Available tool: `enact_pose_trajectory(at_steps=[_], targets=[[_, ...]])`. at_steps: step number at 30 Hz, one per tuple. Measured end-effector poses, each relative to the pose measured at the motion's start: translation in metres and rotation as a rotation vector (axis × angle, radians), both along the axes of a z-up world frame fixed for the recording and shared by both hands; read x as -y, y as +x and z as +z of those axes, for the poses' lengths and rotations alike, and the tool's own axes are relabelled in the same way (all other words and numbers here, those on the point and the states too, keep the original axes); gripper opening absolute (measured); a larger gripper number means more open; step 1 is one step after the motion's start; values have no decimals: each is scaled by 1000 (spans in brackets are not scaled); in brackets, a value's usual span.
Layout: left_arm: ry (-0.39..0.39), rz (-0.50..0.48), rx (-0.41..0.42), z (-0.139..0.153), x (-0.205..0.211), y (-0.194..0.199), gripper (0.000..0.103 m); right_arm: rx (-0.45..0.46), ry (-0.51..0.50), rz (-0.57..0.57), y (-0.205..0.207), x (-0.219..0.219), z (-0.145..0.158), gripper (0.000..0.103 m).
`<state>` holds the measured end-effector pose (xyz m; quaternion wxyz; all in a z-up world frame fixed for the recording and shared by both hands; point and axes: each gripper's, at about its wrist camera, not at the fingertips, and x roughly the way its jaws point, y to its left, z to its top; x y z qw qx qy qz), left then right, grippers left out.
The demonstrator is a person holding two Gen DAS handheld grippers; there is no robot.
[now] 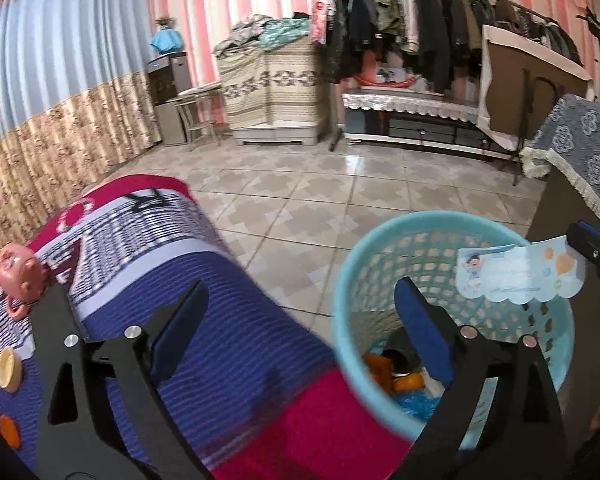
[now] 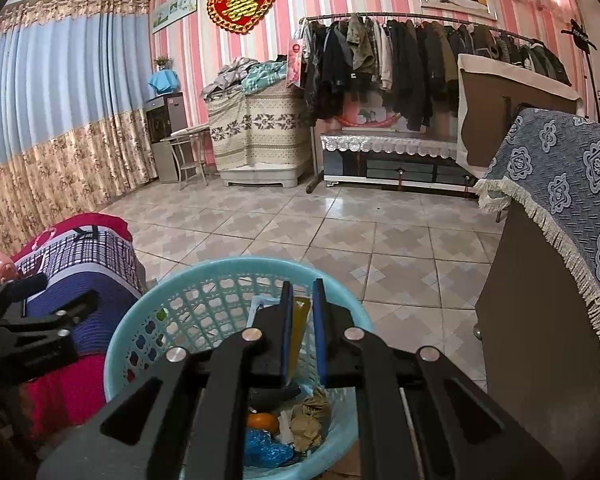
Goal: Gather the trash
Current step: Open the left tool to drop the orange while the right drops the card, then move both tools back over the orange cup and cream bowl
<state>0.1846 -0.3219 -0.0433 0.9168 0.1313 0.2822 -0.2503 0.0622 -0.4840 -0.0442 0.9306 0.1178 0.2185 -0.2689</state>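
Basket [image 2: 140, 336] w/ orange bit [image 2: 262, 422], blue wrap [image 2: 264, 450], tan wads. R gripper [image 2: 302, 300] pinching card [image 1: 520, 272] over it; L gripper [image 1: 300, 312] wide, empty. Pink toy [image 1: 18, 270] clear in L view only.

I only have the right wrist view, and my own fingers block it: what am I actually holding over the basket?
Observer: The right gripper is shut on a light blue printed packet, above the basket.
Operator: Is the left gripper carrying anything?
Observer: No, the left gripper is open and empty.
Operator: Any trash left on the bed?
Observer: A yellow cap and an orange piece lie on the bedspread, near a pink toy.
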Motion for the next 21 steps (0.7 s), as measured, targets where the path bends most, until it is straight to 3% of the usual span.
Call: enact_pose_trajectory(at_steps=[5,7,8,9,11,15,21], targets=[[-25,56,-16,4,-31,5,92,11,-19,31,9,-11,2,11],[-36,72,-14,8,-41,5,92,3,-22,32,12,-15,1,29],[-39,78,-13,10,-44,5,92,-1,-23,32,13,-17,1,53],[-42,82,-11,11,-48,5,92,5,-29,31,13,-19,2,65],[-44,90,-4,15,-59,4,93,13,-45,34,12,-23,4,65],[-45,113,15,21,-79,0,94,16,-56,24,10,-26,7,84],[-59,172,22,29,-123,-3,97,25,-73,22,10,-36,15,94]])
